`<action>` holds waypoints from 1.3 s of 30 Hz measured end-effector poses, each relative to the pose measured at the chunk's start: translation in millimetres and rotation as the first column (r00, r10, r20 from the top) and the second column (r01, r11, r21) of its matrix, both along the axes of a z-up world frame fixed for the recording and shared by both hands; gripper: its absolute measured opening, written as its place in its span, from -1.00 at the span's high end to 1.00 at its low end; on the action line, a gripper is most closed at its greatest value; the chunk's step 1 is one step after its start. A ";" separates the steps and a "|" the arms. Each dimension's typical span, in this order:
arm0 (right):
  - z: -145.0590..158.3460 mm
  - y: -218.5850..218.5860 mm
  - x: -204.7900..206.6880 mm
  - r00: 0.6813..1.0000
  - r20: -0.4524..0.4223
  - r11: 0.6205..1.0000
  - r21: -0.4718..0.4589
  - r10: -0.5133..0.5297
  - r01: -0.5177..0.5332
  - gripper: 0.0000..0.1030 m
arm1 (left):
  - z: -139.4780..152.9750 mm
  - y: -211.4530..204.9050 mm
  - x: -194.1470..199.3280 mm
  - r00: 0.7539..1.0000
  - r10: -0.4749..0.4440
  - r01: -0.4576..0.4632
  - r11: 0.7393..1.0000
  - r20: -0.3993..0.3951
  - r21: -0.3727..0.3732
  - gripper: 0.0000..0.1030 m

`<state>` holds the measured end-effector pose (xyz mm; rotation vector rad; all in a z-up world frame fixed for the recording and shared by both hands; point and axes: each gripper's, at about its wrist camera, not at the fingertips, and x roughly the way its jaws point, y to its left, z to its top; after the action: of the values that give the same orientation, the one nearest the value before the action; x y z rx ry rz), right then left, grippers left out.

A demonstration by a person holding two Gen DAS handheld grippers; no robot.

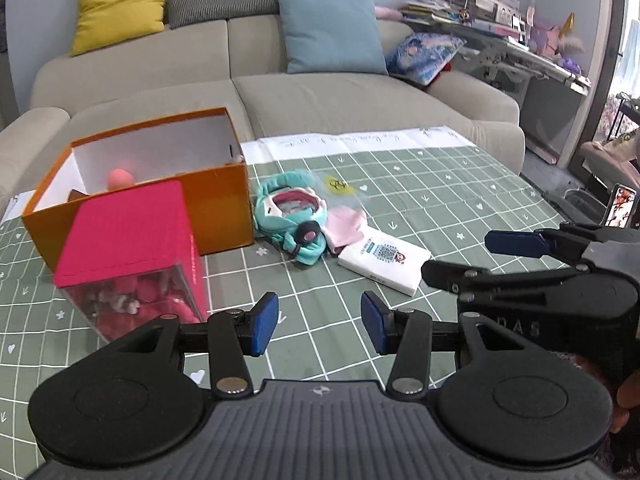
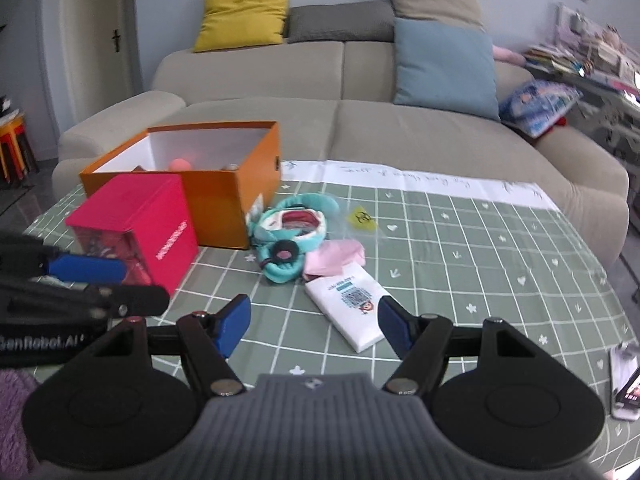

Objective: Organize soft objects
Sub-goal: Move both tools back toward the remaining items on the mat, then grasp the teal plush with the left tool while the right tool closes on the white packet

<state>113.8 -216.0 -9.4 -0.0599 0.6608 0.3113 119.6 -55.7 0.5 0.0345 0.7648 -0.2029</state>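
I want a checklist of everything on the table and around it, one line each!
Surface: green grid tablecloth.
Job's things: teal plush headband, pink cloth and white tissue pack lie beside the open orange box, which holds a pink thing.
Clutter: pink box, clear bag with yellow sticker, phone.
Grippers: left gripper and right gripper open, empty.
Cables: nothing seen.
Surroundings: beige sofa with cushions, cluttered shelf.
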 end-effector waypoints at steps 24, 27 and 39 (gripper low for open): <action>-71.6 -25.8 111.8 0.975 -0.220 1.000 0.013 -0.011 0.014 -0.53 | -65.0 -17.5 120.8 0.989 0.079 -0.082 0.996 -0.126 -0.019 -0.34; -80.6 -17.7 120.9 0.979 -0.203 0.999 -0.026 0.013 -0.019 -0.66 | -76.5 -15.1 135.6 0.984 0.098 -0.102 0.995 -0.146 -0.019 -0.30; -102.2 -4.8 134.5 0.972 -0.232 0.992 -0.108 0.043 -0.070 -0.50 | -95.3 -14.8 147.6 0.978 0.083 -0.087 0.996 -0.190 -0.012 0.77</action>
<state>248.3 -220.8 -111.6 -0.1555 0.9082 0.3377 267.2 -70.5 -94.8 -0.0372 0.9524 -0.1336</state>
